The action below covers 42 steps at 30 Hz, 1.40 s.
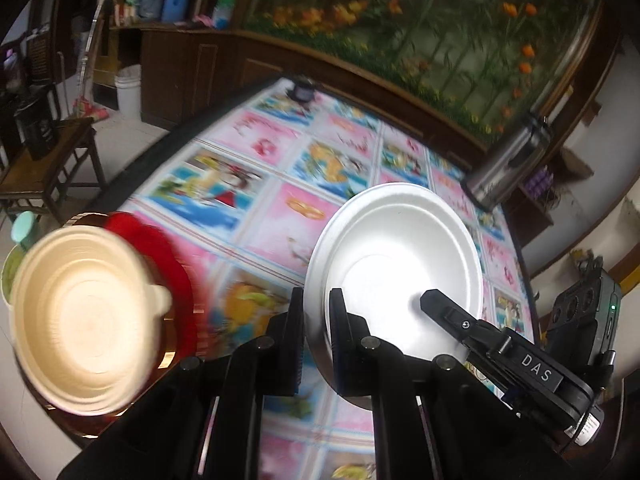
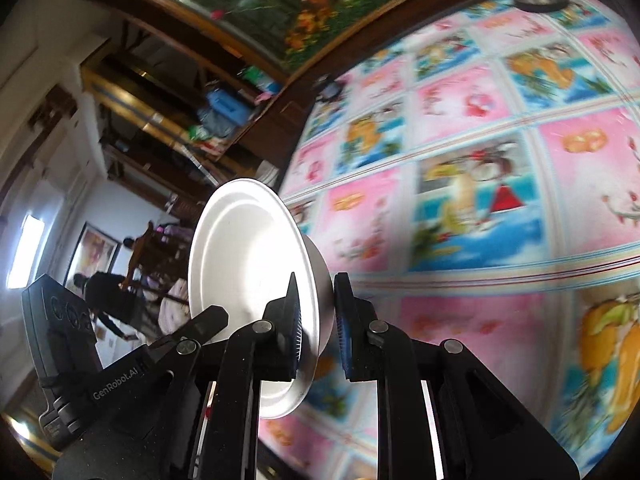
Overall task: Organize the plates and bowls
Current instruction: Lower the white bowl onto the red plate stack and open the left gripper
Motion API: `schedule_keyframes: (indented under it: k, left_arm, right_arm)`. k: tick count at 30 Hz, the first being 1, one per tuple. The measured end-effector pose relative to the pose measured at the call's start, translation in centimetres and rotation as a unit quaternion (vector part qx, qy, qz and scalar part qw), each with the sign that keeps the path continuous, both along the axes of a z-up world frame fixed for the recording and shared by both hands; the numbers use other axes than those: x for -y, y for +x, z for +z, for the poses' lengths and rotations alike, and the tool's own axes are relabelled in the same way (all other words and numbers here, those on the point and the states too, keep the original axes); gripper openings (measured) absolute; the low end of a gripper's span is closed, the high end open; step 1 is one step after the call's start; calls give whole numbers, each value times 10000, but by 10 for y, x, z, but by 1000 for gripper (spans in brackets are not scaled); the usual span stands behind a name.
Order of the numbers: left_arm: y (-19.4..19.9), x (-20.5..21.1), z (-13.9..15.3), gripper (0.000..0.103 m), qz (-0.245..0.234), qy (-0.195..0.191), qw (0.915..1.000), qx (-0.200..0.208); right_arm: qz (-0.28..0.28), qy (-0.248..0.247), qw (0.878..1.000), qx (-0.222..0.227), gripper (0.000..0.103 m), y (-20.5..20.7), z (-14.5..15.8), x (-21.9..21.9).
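Each gripper, left [image 1: 316, 312] and right [image 2: 316, 312], is clamped on a white bowl's [image 1: 394, 256] rim, and the beige bowl [image 1: 80, 320] on red plates [image 1: 176, 264] lies left of the left one.

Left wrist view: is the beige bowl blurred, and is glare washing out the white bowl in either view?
Left wrist: beige bowl is motion-smeared, white bowl sharp with a bright glare patch at its centre. Right wrist: the same bowl has a blown-out highlight, the tablecloth is blurred.
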<state>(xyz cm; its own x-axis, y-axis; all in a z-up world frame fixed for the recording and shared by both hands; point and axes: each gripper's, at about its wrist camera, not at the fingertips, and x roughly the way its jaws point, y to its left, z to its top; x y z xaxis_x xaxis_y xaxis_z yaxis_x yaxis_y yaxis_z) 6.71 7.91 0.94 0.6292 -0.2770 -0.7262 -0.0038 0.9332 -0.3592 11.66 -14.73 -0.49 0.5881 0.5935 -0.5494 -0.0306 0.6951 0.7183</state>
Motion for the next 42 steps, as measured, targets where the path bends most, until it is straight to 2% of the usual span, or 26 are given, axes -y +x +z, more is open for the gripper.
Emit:
schedule_keyframes:
  k: [5, 13, 25, 35, 39, 42]
  left_arm:
    - [-22, -40, 15, 9, 287, -127, 9992, 261]
    - [-45, -88, 22, 9, 689, -160, 9964, 472]
    - [-55, -132, 11, 9, 980, -138, 9947, 285]
    - [-58, -160, 2, 10, 1083, 48, 9941, 24]
    - [-55, -174, -16, 12, 1282, -18, 9915, -228]
    - [-50, -183, -31, 12, 1453, -25, 9885, -407]
  right_arm:
    - [405, -111, 9990, 138, 15, -4, 17, -47]
    - [945, -162, 9954, 71, 15, -2, 20, -112]
    - [1447, -294, 9889, -172, 15, 6, 8, -179]
    - [1637, -156, 9857, -365, 15, 10, 0, -205]
    - [1622, -272, 9850, -529, 15, 14, -14, -205]
    - [1528, -625, 9851, -489, 15, 22, -24, -212]
